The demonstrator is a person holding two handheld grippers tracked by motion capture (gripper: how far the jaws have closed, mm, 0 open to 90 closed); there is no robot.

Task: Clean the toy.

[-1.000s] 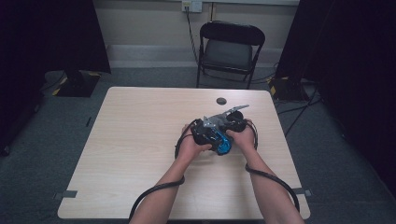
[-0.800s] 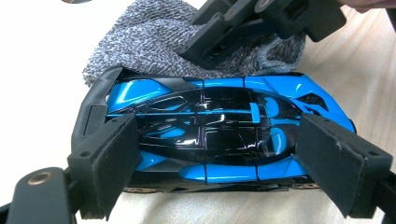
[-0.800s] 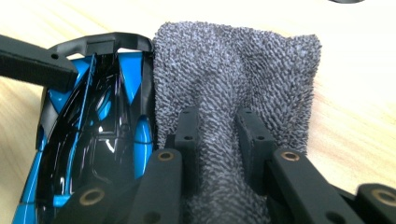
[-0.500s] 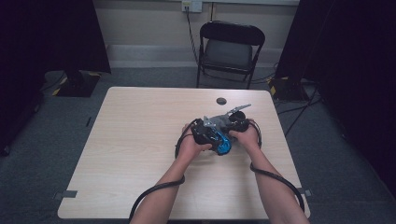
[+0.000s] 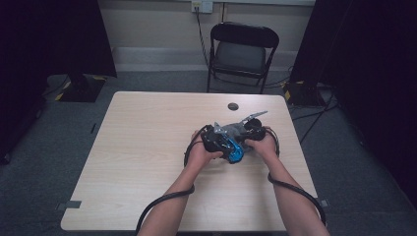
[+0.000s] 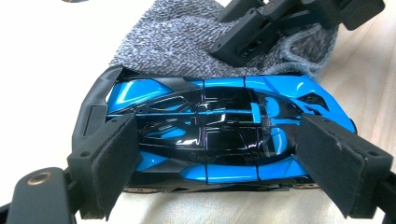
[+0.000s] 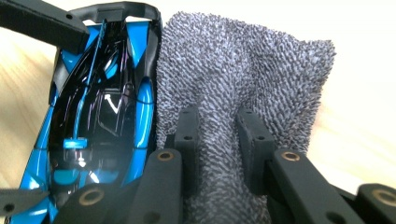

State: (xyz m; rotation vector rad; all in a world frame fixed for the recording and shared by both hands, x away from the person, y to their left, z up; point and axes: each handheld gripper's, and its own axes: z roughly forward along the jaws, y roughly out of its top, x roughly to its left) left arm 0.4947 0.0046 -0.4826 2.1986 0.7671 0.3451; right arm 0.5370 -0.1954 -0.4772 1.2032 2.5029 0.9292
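High view: your toy car [image 5: 235, 150] sits on the table [image 5: 147, 157] at 3 o'clock of centre. Left view: left tongs [image 6: 217, 163] clamp it lengthwise. Right view: right tongs [image 7: 217, 149] pinch the grey cloth [image 7: 261, 70]; tugging could drag the car loose.

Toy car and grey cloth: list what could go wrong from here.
1. The left tongs grip the blue toy car end to end across its glossy body; it might slip or twist out if pushed by the cloth.
2. The right tongs pinch only a fold of the grey cloth, so a tug may pull it free.
3. Both tongs work close together and could bump.
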